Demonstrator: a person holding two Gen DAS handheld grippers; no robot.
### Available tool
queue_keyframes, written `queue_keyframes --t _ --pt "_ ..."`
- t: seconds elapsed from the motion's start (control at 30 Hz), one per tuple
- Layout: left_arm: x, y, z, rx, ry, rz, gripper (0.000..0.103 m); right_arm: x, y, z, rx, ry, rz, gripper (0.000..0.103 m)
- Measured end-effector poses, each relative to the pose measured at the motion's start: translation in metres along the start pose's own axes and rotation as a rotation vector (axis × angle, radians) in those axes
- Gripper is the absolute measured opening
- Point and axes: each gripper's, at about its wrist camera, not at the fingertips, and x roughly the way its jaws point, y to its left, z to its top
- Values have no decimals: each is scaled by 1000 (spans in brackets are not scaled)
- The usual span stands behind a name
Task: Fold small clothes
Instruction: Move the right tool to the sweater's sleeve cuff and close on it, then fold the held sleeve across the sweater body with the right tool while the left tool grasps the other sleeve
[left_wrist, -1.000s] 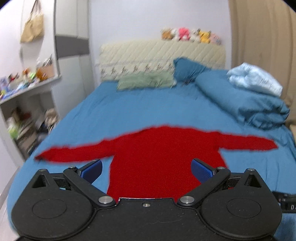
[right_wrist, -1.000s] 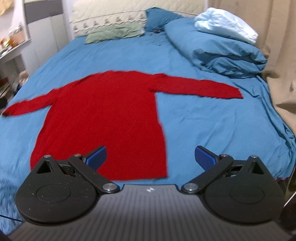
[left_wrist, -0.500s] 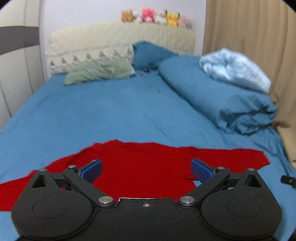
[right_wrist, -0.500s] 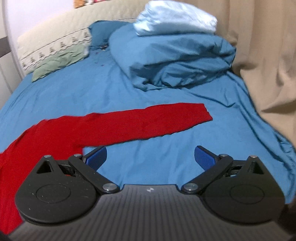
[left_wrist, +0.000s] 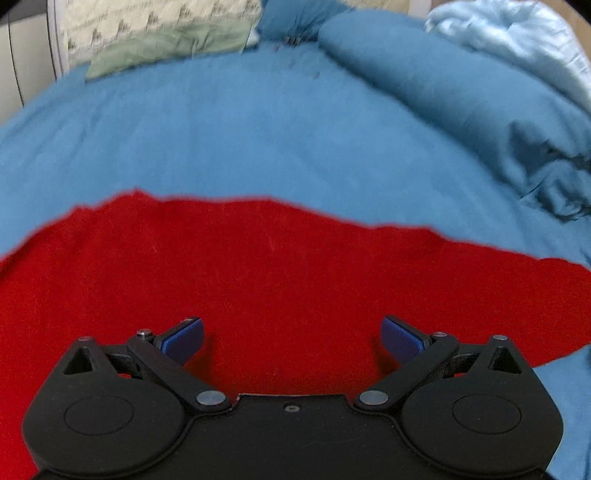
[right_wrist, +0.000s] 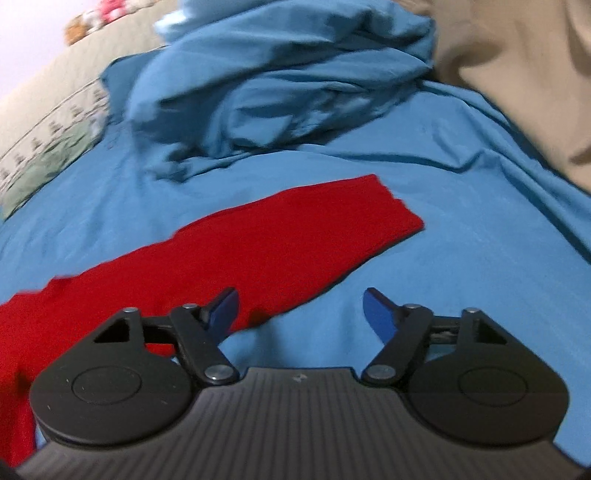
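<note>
Both cameras have come much closer to the bed since a second ago, so the red top (left_wrist: 258, 280) now fills the lower half of the left view, and the right view has swung over to one long sleeve (right_wrist: 295, 240). That sleeve lies flat on the blue bed sheet (right_wrist: 461, 229), running from the lower left up to its cuff in the middle right of the frame. I think the step now is to grab the sleeve and fold it in over the body. To do it well, pinch the sleeve close to the cuff, lift it just a little, and lay it flat across the body so no bumps form. The left hand-held gripper (left_wrist: 291, 338) is wide open and holds nothing; its blue pads (left_wrist: 184, 338) hang just over the red cloth in the lower middle of the frame. The right hand-held gripper (right_wrist: 299, 308) is wide open too and holds nothing. Its left pad (right_wrist: 223, 306) is over the sleeve's lower edge and its other pad is over the bare sheet. I cannot tell if any pad touches the cloth.
</note>
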Motion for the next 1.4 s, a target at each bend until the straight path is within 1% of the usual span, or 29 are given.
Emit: queue_keyframes --t 0.07,0.13,0.17,0.2,0.23,0.27,0.3,0.37,0.47,0.53,0.63,0.73,0.77,0.83,0.9,0.97,1.03,1.07,1.13,1.17,1.23,1.3,1.37,1.4 --pt "9 -2 -4 4 5 14 103 14 -9 2 43 -13 0 78" --pt "14 -5 -6 15 -11 29 103 23 -11 3 44 -40 -6 74" --pt "15 -6 -5 17 -24 35 103 26 -10 4 26 -56 -18 68" --pt "15 -8 -5 15 -34 35 103 28 -8 4 9 -67 -33 57" --pt "16 -9 -5 7 -38 32 103 30 -6 4 -4 -75 -48 50" --pt "16 -9 -4 -3 -42 33 103 32 -4 6 -16 -80 -65 37" --pt "18 -10 -4 -11 -48 37 103 33 -4 7 -15 -82 -75 29" --pt "22 -12 -4 -17 -49 43 103 32 -4 12 -3 -85 -83 21" --pt "26 -21 -4 49 -51 62 103 22 7 20 -29 -106 -52 20" --pt "22 -18 -4 71 -42 53 103 9 21 30 -44 -119 11 20" --pt "7 -8 -1 87 -37 32 103 -11 55 47 -73 -142 118 20" --pt "-14 13 5 98 -70 23 103 -32 105 62 -112 -165 243 20" --pt "-23 21 6 97 -82 25 103 -42 127 65 -131 -175 293 20" --pt "-41 42 11 97 -110 20 103 -55 170 69 -159 -180 381 20" --pt "-61 65 10 94 -134 30 103 -66 213 64 -177 -176 471 20" --pt "-75 89 8 78 -153 43 103 -72 257 53 -196 -152 563 20" --pt "-87 118 1 52 -156 53 103 -72 297 34 -203 -113 646 20" --pt "-91 130 -4 41 -152 58 103 -69 320 19 -204 -79 694 20" --pt "-99 157 -17 21 -144 71 103 -63 353 -8 -212 -22 755 20" --pt "-101 168 -25 14 -141 75 103 -57 369 -25 -219 22 780 20" --pt "-104 187 -40 -1 -131 75 103 -45 397 -60 -233 112 803 20" --pt "-102 200 -53 -12 -112 71 103 -32 418 -94 -270 188 798 20" --pt "-100 208 -61 -13 -92 76 103 -22 427 -118 -306 238 789 20" --pt "-98 209 -64 -9 -88 75 103 -19 428 -125 -317 253 787 20"
